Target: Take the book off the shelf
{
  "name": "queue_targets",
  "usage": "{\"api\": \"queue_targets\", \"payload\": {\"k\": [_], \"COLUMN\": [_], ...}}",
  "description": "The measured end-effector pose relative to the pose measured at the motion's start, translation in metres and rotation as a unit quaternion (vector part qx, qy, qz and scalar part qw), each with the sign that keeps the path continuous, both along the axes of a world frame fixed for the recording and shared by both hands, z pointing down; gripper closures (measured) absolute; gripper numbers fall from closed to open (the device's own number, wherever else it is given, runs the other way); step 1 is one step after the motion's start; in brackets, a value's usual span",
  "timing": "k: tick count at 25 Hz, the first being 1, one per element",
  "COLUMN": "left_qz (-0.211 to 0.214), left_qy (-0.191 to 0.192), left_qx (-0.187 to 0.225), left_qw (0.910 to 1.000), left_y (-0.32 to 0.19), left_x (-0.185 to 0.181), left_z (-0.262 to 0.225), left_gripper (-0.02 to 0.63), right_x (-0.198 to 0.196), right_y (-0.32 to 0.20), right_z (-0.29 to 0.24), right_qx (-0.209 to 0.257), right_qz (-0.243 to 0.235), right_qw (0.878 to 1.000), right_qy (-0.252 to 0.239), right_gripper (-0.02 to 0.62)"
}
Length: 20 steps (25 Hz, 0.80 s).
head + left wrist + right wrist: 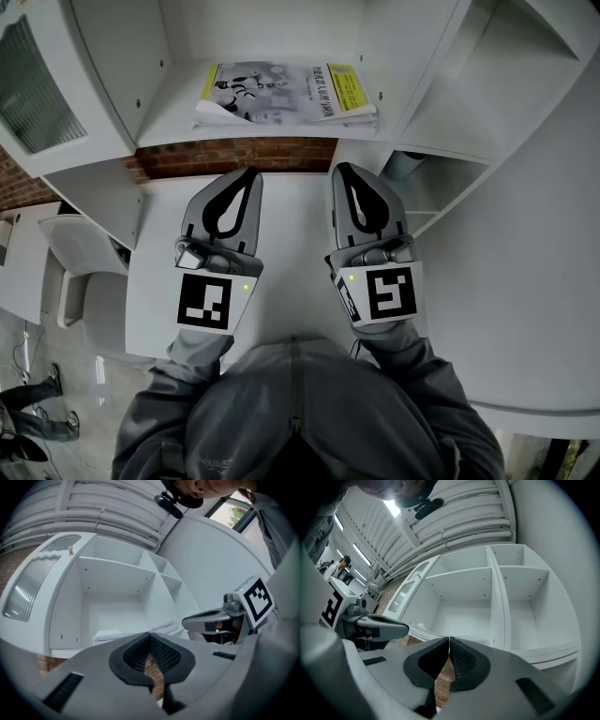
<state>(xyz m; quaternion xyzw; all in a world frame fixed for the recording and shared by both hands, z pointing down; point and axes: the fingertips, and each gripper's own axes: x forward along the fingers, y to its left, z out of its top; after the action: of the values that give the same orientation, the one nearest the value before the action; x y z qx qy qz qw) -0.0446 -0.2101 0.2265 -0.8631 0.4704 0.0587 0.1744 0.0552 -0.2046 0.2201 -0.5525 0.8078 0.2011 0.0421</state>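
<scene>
The book [286,94] lies flat near the shelf's [173,112] front edge, easy to reach. The left gripper [251,173] and right gripper [339,171], both closed and empty, point at it side by side, probably lined up for a two-handed take.

Cannot read the print on the book [286,94] (too small in the head view). Hidden mostly behind the left gripper [150,634] in its own view, likewise behind the right gripper [449,640]. Cut off by the head view's bottom edge at the sleeves [427,380].

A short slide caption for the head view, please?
Left gripper and right gripper, both shut, short of the book lying on the shelf.
</scene>
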Motion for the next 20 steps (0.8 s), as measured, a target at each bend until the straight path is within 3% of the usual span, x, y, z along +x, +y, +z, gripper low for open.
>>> {"api": "queue_targets", "payload": {"k": [5,14,20], "left_qz": [-0.008,-0.020,-0.037], "left_qy": [-0.025,-0.115,-0.168], "left_qx": [0.020,0.056,0.073], "left_qw": [0.9994,0.9915,0.9824], "left_y": [-0.005,-0.016,-0.023], "left_x": [0.001,0.004,0.002], "left_z": [-0.010,-0.018,-0.023], "left_gripper": [0.600,0.598,0.597], "right_x": [0.000,0.001,-0.009], "right_y": [-0.004,-0.017,-0.021], "right_z": [-0.010,-0.017,-0.024], "right_qx": [0.017,0.010,0.032], "right_qz": [0.004,0.018,0.022], "right_qw": [1.000,0.998,0.991], "right_qy": [0.019,0.051,0.126], "right_gripper": [0.568,0.568,0.566]}}
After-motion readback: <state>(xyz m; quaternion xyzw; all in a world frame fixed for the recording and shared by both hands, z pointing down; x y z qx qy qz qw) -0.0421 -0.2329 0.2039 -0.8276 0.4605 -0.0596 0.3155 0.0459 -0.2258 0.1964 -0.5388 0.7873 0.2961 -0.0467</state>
